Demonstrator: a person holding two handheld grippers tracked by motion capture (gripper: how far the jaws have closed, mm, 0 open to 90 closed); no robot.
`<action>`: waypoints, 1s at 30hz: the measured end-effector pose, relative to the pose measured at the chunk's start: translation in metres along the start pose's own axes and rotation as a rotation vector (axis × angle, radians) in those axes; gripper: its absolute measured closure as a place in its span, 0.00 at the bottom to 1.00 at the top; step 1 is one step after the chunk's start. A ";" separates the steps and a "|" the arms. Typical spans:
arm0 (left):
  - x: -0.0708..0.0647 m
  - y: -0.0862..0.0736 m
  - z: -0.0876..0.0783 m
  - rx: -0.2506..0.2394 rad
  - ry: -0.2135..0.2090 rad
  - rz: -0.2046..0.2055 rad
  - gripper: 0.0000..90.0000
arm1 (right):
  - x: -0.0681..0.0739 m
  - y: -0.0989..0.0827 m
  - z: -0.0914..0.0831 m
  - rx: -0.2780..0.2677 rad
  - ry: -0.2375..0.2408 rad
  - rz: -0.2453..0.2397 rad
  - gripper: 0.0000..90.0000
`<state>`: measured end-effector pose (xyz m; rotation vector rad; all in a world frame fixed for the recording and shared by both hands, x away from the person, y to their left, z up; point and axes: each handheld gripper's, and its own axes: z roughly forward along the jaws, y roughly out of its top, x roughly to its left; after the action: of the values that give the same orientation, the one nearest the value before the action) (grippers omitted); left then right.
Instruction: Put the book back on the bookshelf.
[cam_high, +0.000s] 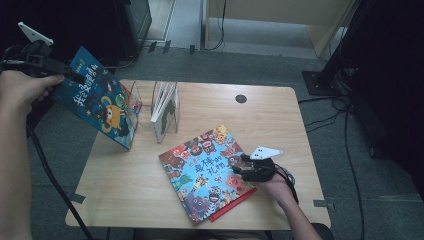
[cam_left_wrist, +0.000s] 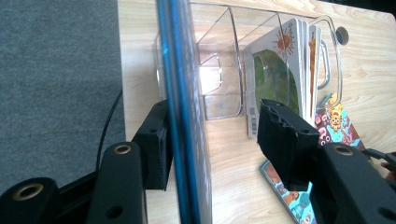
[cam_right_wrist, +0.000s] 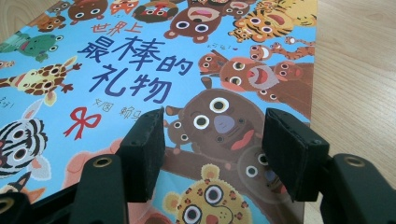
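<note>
Blue book (cam_high: 100, 102) between parted left tongs (cam_left_wrist: 212, 140), hand raised.

Clear rack (cam_high: 136, 102) betw. books, tabletop (cam_high: 280, 120) free

A light wood-grain table w/ rounded corners (cam_high: 280, 120) is seen standing on grey carpet floor (cam_high: 240, 65). A clear plastic divider rack (cam_high: 159, 107) is set near the far-left edge; a blue picture book (cam_high: 100, 97) and a few thin white books (cam_high: 167, 107) are held upright in it. A colourful animal-cover picture book (cam_high: 205, 172) is laid flat near the front, approx. centre. A small dark round cap (cam_high: 241, 99) is seen toward the far edge.
</note>
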<state>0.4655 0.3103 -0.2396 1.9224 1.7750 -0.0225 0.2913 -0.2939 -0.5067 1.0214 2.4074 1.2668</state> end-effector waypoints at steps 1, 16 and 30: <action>0.000 -0.001 -0.003 -0.006 0.004 0.004 0.53 | 0.000 0.000 0.000 0.000 -0.001 0.000 0.44; -0.026 -0.032 -0.054 -0.091 0.025 0.051 0.48 | -0.003 0.000 -0.002 0.001 0.016 0.029 0.46; -0.058 -0.062 -0.041 -0.107 0.022 0.125 0.48 | -0.006 0.005 -0.004 0.023 0.009 0.020 0.46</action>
<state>0.3860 0.2728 -0.2059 1.9593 1.6320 0.1354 0.2960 -0.2985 -0.5009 1.0512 2.4299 1.2561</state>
